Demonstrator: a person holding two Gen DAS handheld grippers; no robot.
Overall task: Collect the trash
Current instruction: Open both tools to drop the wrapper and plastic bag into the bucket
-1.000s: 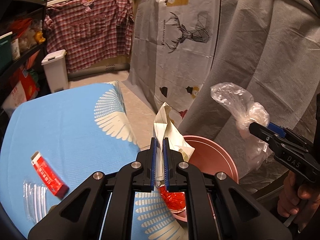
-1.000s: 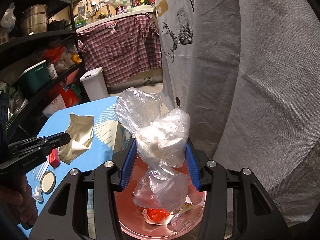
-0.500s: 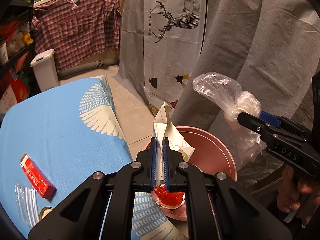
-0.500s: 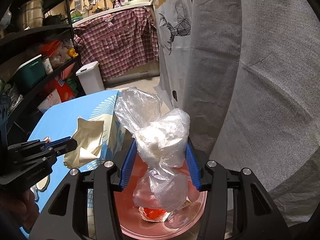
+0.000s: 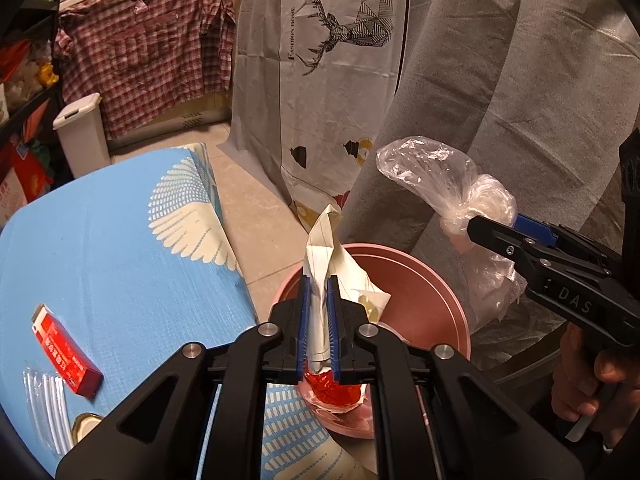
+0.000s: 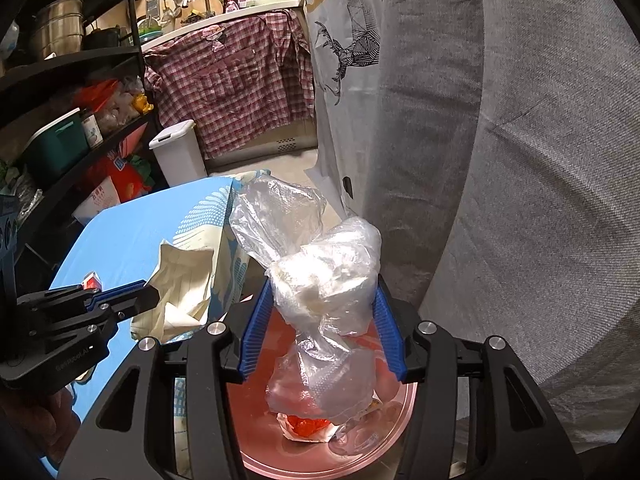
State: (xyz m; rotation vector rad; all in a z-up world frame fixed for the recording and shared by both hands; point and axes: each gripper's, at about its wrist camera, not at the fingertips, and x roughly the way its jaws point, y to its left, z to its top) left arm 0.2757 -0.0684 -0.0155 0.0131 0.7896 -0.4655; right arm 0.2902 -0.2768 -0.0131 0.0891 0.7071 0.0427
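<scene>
Left gripper [image 5: 318, 300] pinching a crumpled cream paper sheet [image 5: 334, 264] above the round pink plastic basin [image 5: 424, 276]. Right gripper [image 6: 322, 316] clamped on a crinkled clear plastic bag [image 6: 320, 280], hanging over that basin. Red wrapper [image 6: 306, 426] inside, partly hidden. Red carton [image 5: 66, 356] on the blue worktop [image 5: 120, 260].

- My tongs' pads [image 6: 256, 332] are blue, their frames black.
- Pink bin [image 5: 420, 292]; red wrapper [image 5: 332, 390] inside.
- Light-blue tablecloth [image 5: 100, 264] with cream feather print.
- Red-and-white checked shirt [image 5: 152, 48].
</scene>
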